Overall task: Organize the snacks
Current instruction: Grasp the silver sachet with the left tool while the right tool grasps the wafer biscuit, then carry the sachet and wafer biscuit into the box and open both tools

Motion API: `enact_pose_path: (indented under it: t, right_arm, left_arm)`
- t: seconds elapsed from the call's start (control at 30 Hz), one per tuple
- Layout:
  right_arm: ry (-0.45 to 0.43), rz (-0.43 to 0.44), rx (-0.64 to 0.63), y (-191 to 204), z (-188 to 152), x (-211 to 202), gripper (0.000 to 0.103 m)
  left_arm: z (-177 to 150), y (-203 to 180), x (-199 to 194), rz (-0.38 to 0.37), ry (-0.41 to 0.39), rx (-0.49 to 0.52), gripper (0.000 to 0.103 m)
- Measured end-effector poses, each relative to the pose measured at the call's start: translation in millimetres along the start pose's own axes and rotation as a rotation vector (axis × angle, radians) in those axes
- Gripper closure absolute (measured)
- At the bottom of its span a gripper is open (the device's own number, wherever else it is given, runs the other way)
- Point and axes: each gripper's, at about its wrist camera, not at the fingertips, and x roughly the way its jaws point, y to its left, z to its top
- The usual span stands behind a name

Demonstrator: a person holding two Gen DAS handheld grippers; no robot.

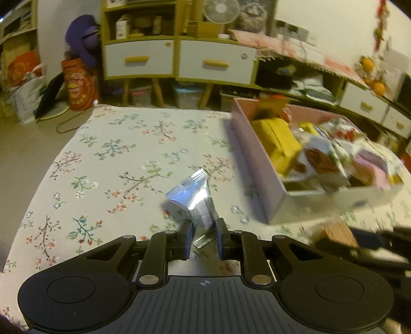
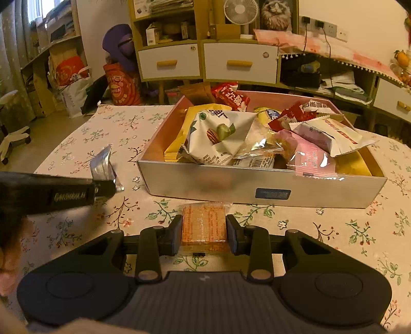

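Floral tablecloth [image 2: 108,128] before yellow drawer cabinets [image 2: 205,61]

A dim, warm-lit room. A table draped in a pale floral tablecloth [image 2: 108,133] fills the foreground. Beyond its far edge, against a white wall [image 2: 359,20], stands a yellow-framed shelf unit [image 2: 200,38] with two white drawers [image 2: 169,63] on slim legs. A small white fan [image 2: 241,11] sits on the unit. A purple plush figure [image 2: 119,43] leans beside it, near printed bags [image 2: 69,74] on the beige floor [image 1: 30,144].
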Motion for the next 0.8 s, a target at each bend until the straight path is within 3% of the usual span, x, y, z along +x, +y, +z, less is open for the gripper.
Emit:
enact_pose_path:
  t: [0.8]
  right_arm:
    - [-0.013, -0.024, -0.008, -42, -12, -28, 0.071]
  left_arm:
    - [-28, -79, -36, -0.091, 0.03, 0.234, 0.087]
